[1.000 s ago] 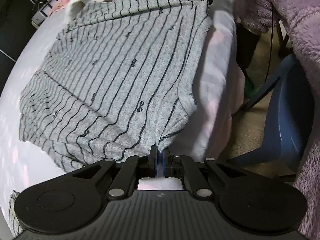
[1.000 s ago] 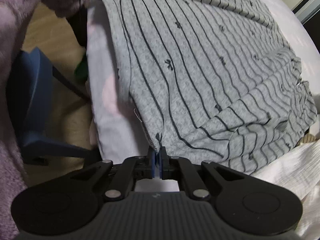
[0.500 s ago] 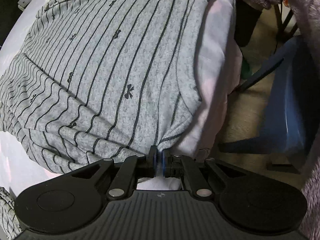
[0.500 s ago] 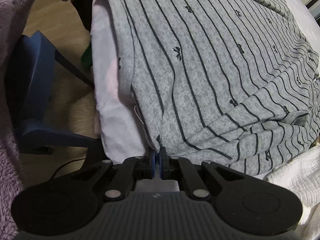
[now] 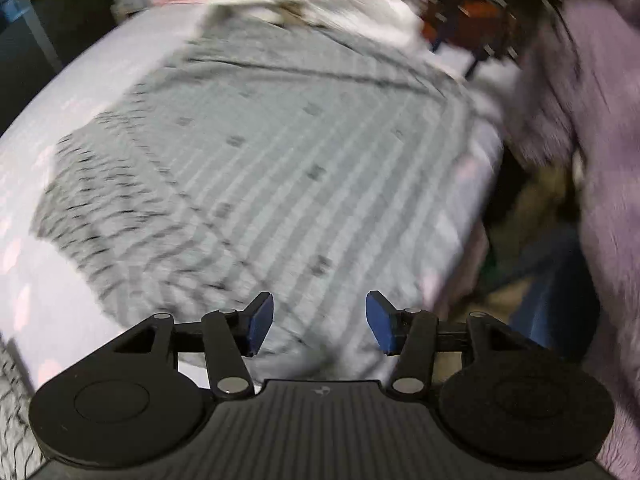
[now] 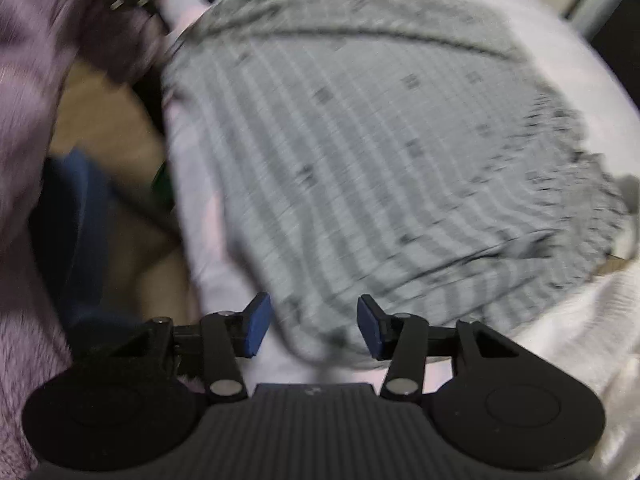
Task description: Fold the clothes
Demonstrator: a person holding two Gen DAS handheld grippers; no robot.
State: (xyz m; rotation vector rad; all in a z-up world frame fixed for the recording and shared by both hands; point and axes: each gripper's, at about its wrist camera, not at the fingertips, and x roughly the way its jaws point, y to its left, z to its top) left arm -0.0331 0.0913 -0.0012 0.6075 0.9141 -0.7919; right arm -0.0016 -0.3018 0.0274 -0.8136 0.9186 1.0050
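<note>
Striped grey garment (image 5: 280,168) is lying spread flat on a pale bed cover (image 5: 132,64), with its near hem running close along the edge of the bed. Both views are smeared by motion blur, so fine detail of the fabric is not readable; dark stripes and small dark motifs are showing. In the right wrist view the same garment (image 6: 380,140) is filling most of the bed surface (image 6: 592,92), with bunched folds gathering at its right side.

Left gripper (image 5: 319,322) is hovering over the near hem, and its jaws are opening. The blue pads (image 5: 258,322) are standing apart, and no fabric is pinched between them.

Right gripper (image 6: 313,326) is hovering likewise over the near edge of the cloth, with its jaws opening and its blue pads (image 6: 256,326) gripping nothing.

A white textured cloth (image 6: 580,320) is lying beside the garment at the right. A fluffy lilac sleeve (image 5: 592,128) is showing at the right of the left wrist view, and a blue chair (image 6: 76,216) is standing on the floor off the bed edge.
</note>
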